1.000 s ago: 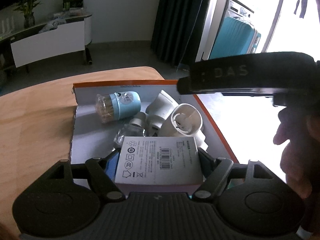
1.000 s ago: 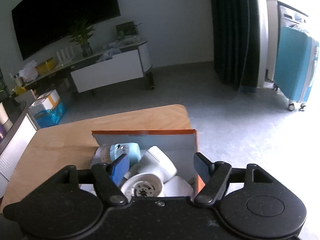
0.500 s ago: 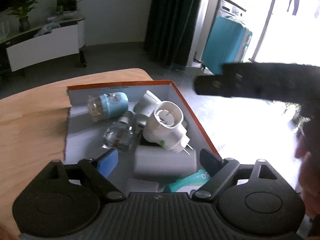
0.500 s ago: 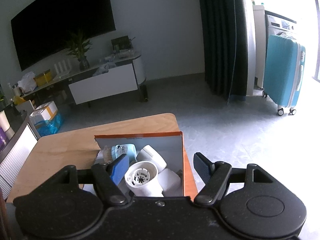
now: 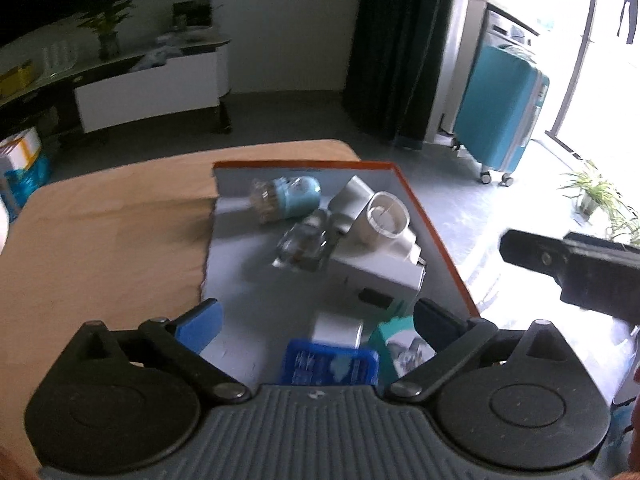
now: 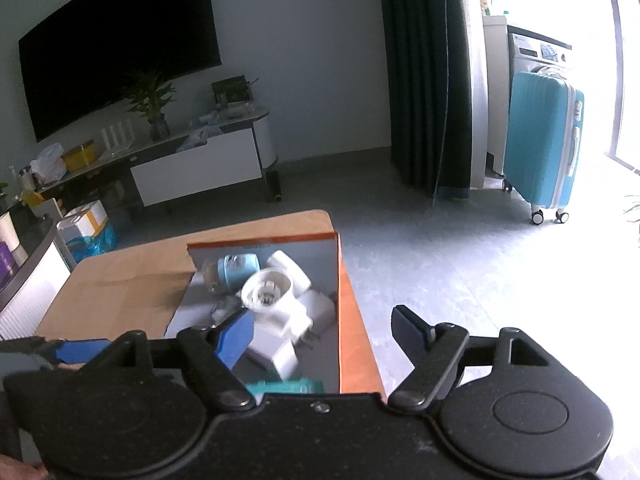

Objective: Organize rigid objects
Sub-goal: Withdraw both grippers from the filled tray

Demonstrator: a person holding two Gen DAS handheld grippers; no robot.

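— Letting go, then? What's different from a second ago?

— My left gripper (image 5: 316, 322) has just been opening; a second ago it pinched a white carton, now its jaws stand spread with nothing pressed between them. The white carton (image 5: 374, 276) lies in the orange-rimmed tray (image 5: 434, 236), against the white plug adapter (image 5: 386, 220).

— And the right?

— My right gripper (image 6: 324, 330) has been widening too, holding nothing. I judge that piece stowed.
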